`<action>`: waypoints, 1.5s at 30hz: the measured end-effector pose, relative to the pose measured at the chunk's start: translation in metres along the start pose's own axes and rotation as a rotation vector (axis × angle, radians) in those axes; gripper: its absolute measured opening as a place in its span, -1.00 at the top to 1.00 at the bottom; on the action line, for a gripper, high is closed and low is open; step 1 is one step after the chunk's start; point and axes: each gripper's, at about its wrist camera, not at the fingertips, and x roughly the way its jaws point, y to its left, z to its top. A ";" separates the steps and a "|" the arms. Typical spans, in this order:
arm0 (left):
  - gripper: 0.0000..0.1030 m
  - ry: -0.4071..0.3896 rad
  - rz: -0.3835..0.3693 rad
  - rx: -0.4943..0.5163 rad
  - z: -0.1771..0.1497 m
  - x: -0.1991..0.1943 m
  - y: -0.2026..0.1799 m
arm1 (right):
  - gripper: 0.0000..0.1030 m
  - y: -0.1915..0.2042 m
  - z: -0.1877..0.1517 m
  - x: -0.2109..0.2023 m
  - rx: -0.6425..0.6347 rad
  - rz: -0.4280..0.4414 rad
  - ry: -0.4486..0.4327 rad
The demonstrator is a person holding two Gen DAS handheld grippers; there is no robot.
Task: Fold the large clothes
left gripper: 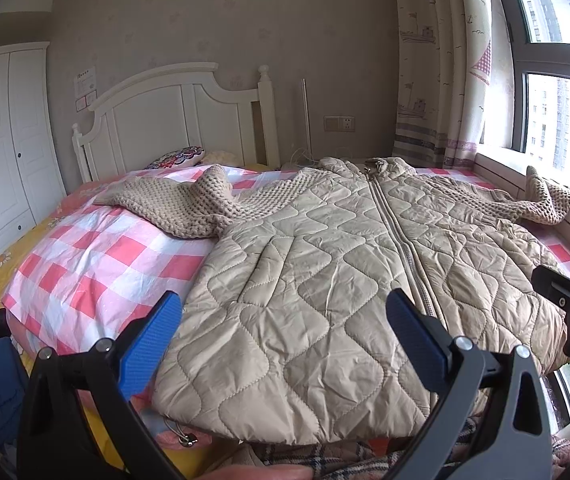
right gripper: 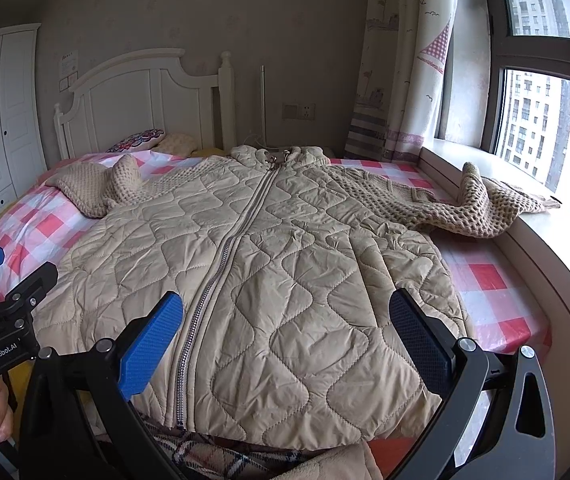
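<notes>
A beige quilted jacket [left gripper: 325, 272] with a front zipper lies flat and face up on the bed, hood toward the headboard; it also shows in the right wrist view [right gripper: 285, 272]. Its knitted left sleeve [left gripper: 181, 204] spreads over the checked cover, and its knitted right sleeve [right gripper: 477, 208] drapes onto the windowsill. My left gripper [left gripper: 285, 340] is open and empty, above the hem left of the zipper. My right gripper [right gripper: 289, 340] is open and empty, above the hem right of the zipper. Each gripper shows at the edge of the other's view.
The bed has a pink and white checked cover [left gripper: 97, 264] and a white headboard [left gripper: 165, 120]. A patterned pillow [left gripper: 181, 158] lies by the headboard. A white wardrobe [left gripper: 1, 140] stands left. A windowsill [right gripper: 525, 184] and curtain [right gripper: 401, 60] run along the right. A plaid cloth [right gripper: 213, 456] lies below the hem.
</notes>
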 end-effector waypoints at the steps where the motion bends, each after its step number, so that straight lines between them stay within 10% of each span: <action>1: -0.96 0.000 0.001 -0.001 0.000 0.000 0.000 | -0.91 0.000 0.000 0.000 0.001 0.001 0.000; 45: -0.96 0.025 -0.004 0.020 -0.003 0.007 0.001 | -0.91 -0.012 0.000 0.003 0.035 -0.009 0.003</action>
